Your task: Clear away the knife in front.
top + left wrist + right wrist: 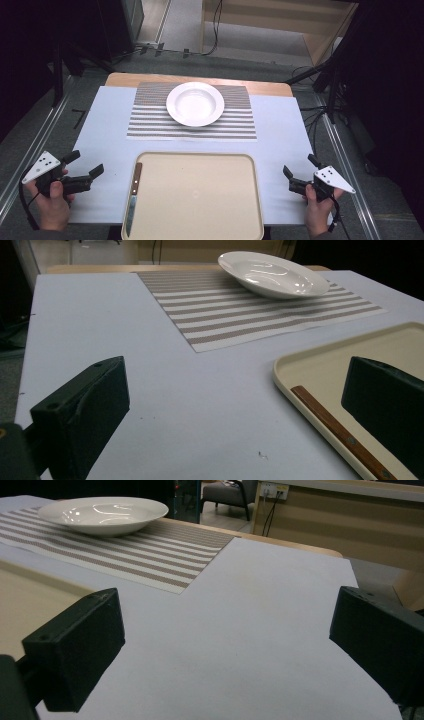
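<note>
Both grippers rest with jaws apart, holding nothing: the left gripper (85, 167) just left of the beige plastic tray (200, 200), the right gripper (299, 169) right of it. The wooden-handled knife (133, 197) lies along the tray's left edge, near the left gripper; a round white plate (195, 103) sits far on a striped placemat (150, 120). The likely step is lifting the knife: the left gripper should close squarely across the handle.

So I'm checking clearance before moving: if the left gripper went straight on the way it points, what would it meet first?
Probably the near left rim of the cream tray, where the wooden-handled knife lies. The left gripper is open and angled toward it, though its height above the table is unclear.
</note>
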`<state>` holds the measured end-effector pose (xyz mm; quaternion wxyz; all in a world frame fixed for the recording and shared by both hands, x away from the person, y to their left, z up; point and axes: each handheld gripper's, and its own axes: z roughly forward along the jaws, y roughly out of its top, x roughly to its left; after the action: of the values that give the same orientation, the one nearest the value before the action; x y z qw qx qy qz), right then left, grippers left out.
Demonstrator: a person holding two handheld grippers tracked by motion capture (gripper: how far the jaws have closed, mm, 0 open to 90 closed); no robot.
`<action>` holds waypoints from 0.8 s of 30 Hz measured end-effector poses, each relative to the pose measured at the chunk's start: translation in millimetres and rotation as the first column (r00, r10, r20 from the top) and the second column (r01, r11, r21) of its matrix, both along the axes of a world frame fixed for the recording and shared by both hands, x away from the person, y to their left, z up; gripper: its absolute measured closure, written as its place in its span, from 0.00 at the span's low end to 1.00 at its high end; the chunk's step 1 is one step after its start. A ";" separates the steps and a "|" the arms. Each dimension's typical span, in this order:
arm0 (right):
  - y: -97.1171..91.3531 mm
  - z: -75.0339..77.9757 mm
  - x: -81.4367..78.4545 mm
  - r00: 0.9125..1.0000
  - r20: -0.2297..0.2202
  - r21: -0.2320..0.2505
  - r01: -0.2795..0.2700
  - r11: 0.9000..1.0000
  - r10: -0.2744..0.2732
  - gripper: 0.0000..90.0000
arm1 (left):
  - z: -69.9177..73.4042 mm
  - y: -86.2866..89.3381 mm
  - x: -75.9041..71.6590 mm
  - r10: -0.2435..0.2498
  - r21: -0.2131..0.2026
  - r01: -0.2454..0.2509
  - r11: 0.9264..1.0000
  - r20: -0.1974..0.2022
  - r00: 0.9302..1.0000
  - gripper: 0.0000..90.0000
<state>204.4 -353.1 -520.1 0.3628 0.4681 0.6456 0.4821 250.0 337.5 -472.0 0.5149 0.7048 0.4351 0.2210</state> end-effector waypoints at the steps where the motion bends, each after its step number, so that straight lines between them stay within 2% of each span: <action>1: 0.0 0.0 0.0 1.000 -0.001 0.001 0.000 1.000 0.000 0.00 | -0.2 1.1 0.0 0.003 -0.001 -0.003 1.000 -0.001 1.000 0.00; 6: 0.1 0.0 -0.1 1.000 -0.002 0.002 0.001 1.000 -0.001 0.00 | -2.6 3.7 0.5 0.007 -0.010 -0.007 1.000 -0.003 1.000 0.00; 12: -0.1 0.0 0.1 1.000 0.000 -0.001 -0.001 1.000 0.001 0.00 | -7.3 0.0 2.0 -0.012 -0.030 0.012 0.999 -0.014 1.000 0.00; 14: 0.0 0.0 0.0 1.000 0.000 0.000 0.000 1.000 0.000 0.00 | -9.8 -0.7 2.3 -0.021 -0.050 0.021 0.999 -0.014 1.000 0.00; 20: 0.0 -0.1 -0.1 1.000 -0.001 0.000 0.000 1.000 0.000 0.00 | -15.4 2.7 0.5 -0.005 -0.092 0.005 0.996 0.004 1.000 0.00; 24: -0.1 -0.1 0.1 1.000 0.001 -0.005 -0.002 1.000 0.002 0.00 | -17.1 1.9 0.9 -0.009 -0.097 0.008 0.995 -0.002 1.000 0.00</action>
<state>204.6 -353.2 -520.3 0.3639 0.4663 0.6470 0.4811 250.9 339.4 -489.1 0.5489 0.6812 0.4427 0.1969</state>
